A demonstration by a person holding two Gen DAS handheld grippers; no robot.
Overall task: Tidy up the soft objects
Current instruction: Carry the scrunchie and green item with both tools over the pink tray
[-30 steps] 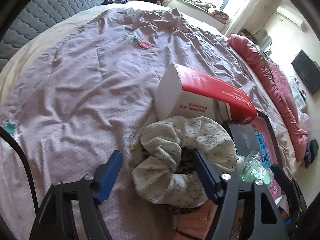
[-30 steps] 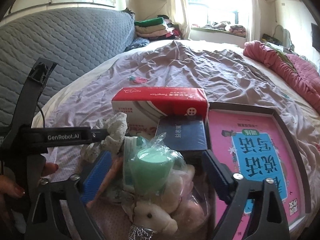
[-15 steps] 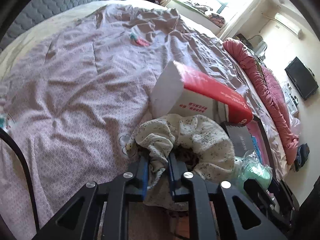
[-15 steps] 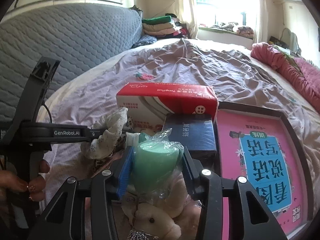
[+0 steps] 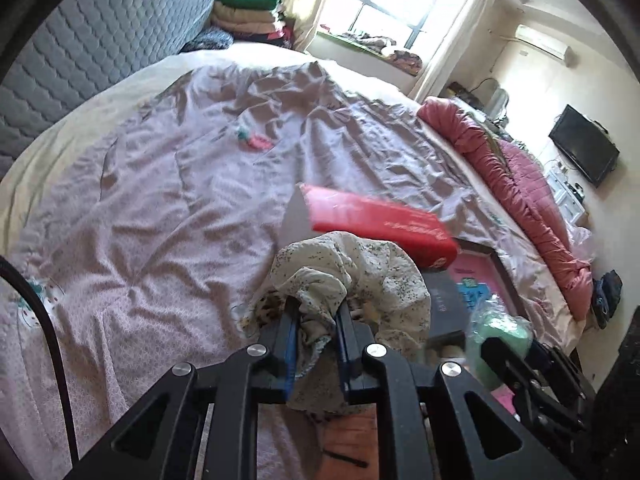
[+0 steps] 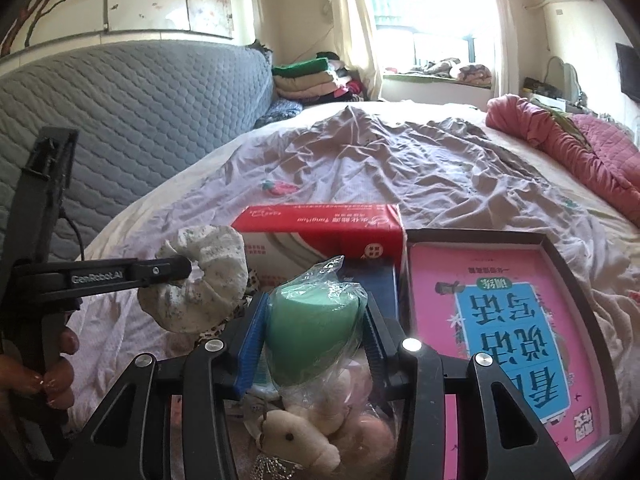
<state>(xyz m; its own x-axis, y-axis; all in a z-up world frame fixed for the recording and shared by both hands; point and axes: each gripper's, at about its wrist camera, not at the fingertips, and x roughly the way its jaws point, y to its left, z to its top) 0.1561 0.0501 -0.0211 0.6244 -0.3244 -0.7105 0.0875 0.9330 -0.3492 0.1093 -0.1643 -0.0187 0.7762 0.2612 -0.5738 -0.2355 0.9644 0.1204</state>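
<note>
Scrunchie of pale speckled cloth (image 5: 352, 276) is pinched in the closed left gripper (image 5: 316, 330) at the near left, clear of the bedsheet; to its right the right gripper (image 6: 314, 320) clamps a bagged green foam cylinder (image 6: 314, 328) upright. Beyond both, a red-and-white tissue box (image 6: 320, 228) lies crosswise on the wrinkled lilac bedsheet (image 5: 160, 200), with a sunlit window (image 6: 420, 24) at the far wall.

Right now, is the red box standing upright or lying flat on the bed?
Lying flat: the red box rests on a long side on the bed, its red face upward.
</note>
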